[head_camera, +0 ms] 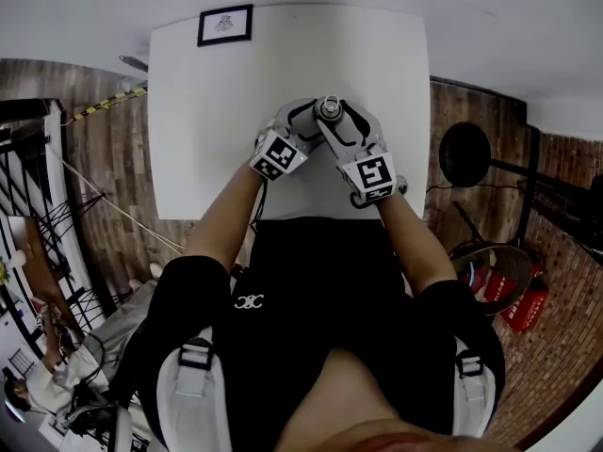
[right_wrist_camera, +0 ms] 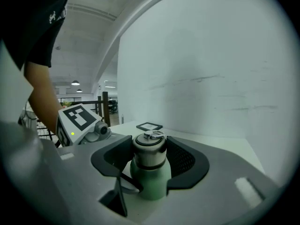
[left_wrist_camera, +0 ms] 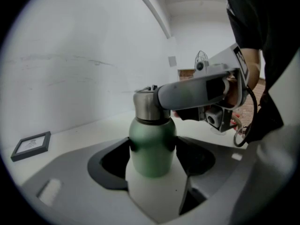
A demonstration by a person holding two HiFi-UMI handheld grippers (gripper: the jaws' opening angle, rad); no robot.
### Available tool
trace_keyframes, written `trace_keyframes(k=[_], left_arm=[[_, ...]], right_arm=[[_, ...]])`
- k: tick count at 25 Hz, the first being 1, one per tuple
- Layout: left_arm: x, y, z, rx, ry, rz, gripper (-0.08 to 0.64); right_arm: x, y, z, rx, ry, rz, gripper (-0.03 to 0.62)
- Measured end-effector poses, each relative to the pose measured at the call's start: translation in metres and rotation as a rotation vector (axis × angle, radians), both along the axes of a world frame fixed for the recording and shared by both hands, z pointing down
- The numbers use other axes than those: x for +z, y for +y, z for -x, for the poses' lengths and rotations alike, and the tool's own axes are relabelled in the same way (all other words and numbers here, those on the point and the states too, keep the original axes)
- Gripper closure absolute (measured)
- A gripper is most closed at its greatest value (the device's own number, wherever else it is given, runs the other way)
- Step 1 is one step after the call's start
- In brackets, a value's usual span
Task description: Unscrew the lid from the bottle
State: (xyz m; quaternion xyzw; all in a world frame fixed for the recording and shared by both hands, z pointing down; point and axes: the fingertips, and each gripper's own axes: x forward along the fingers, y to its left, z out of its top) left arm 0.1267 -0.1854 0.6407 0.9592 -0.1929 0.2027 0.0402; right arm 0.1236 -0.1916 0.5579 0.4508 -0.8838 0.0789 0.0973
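A green bottle (left_wrist_camera: 151, 149) with a steel lid (left_wrist_camera: 146, 104) stands on the white table (head_camera: 207, 111) near its front edge. My left gripper (left_wrist_camera: 152, 146) is shut on the bottle's green body, one pad on each side. My right gripper (right_wrist_camera: 150, 156) comes from the other side and is shut on the lid (right_wrist_camera: 149, 149), its dark pads against the lid's two sides. The green body (right_wrist_camera: 150, 179) shows below the pads. From the head view both grippers meet around the lid (head_camera: 330, 108), the left gripper (head_camera: 306, 121) at left and the right gripper (head_camera: 341, 125) at right.
A small black-framed picture (head_camera: 224, 24) lies at the table's far left corner. A wooden floor surrounds the table. A black round stool (head_camera: 464, 153) and red objects (head_camera: 528, 304) stand to the right of it.
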Motion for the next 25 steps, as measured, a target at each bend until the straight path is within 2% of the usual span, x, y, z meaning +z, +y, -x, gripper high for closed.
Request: trace_keyframes(k=[3, 7, 13, 15, 19, 23, 25], left_arm=[[0.001, -0.002, -0.002, 0.013, 0.002, -0.008, 0.198], [0.002, -0.003, -0.001, -0.013, -0.010, -0.012, 0.198], [0.006, -0.003, 0.000, -0.048, -0.036, -0.018, 0.198], [0.009, -0.003, 0.001, -0.061, -0.048, -0.013, 0.201], [0.011, -0.002, 0.002, -0.088, -0.053, -0.002, 0.202], [0.012, -0.002, 0.004, -0.109, -0.046, 0.007, 0.202], [0.012, -0.003, 0.004, -0.118, -0.041, 0.015, 0.201]], right_arm=[[0.000, 0.000, 0.000, -0.132, 0.033, -0.021, 0.360], [0.001, 0.000, 0.003, -0.362, 0.049, -0.033, 0.360], [0.003, 0.003, 0.005, -0.685, 0.091, -0.001, 0.360], [0.003, 0.003, 0.006, -0.763, 0.110, 0.004, 0.360], [-0.001, 0.005, 0.008, -0.811, 0.123, 0.010, 0.360], [-0.025, 0.001, 0.009, -0.766, 0.015, 0.006, 0.360], [-0.036, 0.000, 0.009, -0.741, -0.008, -0.009, 0.360]])
